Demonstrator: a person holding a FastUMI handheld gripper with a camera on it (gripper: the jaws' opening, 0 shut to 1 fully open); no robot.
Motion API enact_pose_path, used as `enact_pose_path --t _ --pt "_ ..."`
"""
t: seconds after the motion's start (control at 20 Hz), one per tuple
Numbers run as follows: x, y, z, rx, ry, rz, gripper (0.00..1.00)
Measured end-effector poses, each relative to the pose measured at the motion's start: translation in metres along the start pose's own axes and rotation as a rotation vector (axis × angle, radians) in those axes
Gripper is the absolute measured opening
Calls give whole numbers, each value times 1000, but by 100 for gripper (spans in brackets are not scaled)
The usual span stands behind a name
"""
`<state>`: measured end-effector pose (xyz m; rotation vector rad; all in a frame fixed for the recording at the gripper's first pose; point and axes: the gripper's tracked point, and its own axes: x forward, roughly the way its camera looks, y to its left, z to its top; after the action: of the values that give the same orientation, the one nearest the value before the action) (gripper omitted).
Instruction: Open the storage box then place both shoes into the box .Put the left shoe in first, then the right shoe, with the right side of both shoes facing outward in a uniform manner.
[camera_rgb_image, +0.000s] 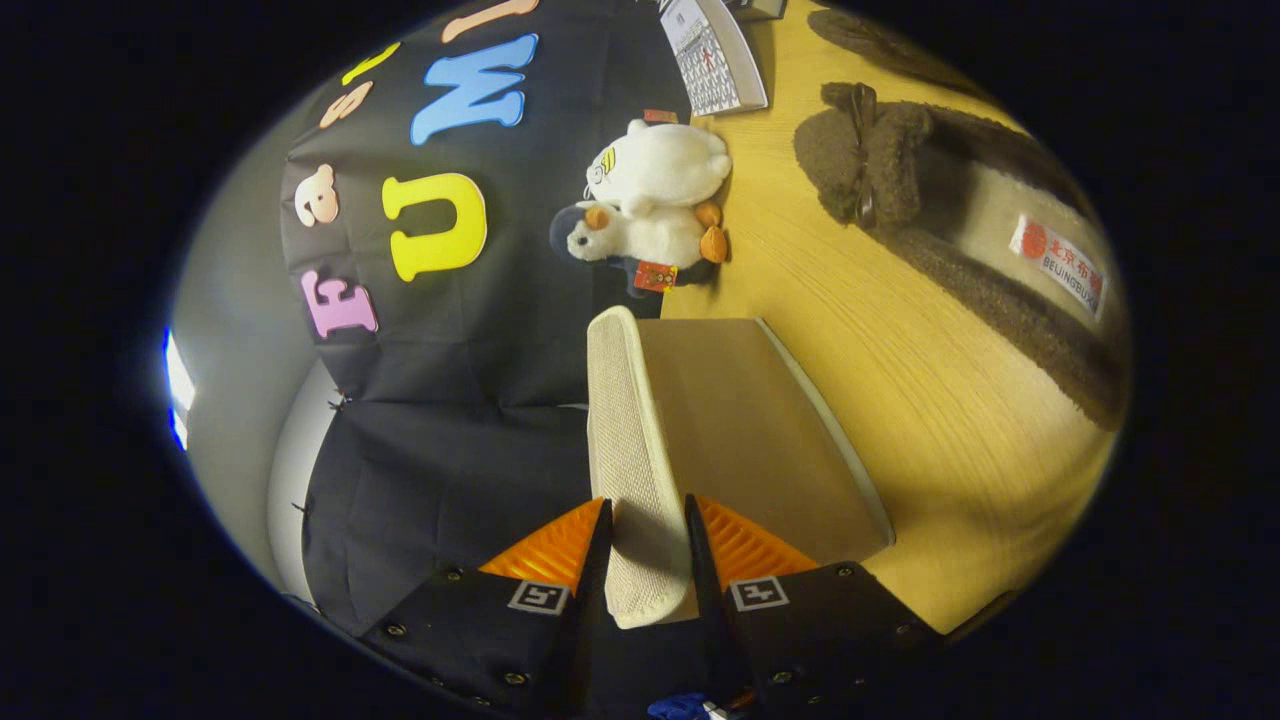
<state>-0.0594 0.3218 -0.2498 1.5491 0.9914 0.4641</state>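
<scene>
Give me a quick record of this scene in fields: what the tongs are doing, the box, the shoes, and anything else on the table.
tongs: shut on the lid edge
lid: woven, pale, gripped between the fingers, box interior visible beside it
shoes: one brown fuzzy shoe on the table, beyond the box; another dark shoe's edge further off
in box: no shoe seen
other: two plush toys by the wall; calendar behind them

The gripper view, rolled sideways, looks along the tongs close over the table toward the booth wall.
</scene>
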Motion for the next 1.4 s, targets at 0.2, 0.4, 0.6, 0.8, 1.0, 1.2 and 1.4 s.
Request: enact_pose_path --t 0.2,0.4,0.6,0.8,1.0,1.2,1.4 --pt "48 14 -13 -51 -4 33 39" --pt "7 17 3 -126 57 7 1" --pt "-7 49 -3 -212 65 4 0" --pt "-7 96 -10 -282 80 40 0" --pt "2 135 -29 -354 95 40 0" --pt "18 167 -55 -471 100 32 0" --pt "42 192 -89 -554 111 51 0"
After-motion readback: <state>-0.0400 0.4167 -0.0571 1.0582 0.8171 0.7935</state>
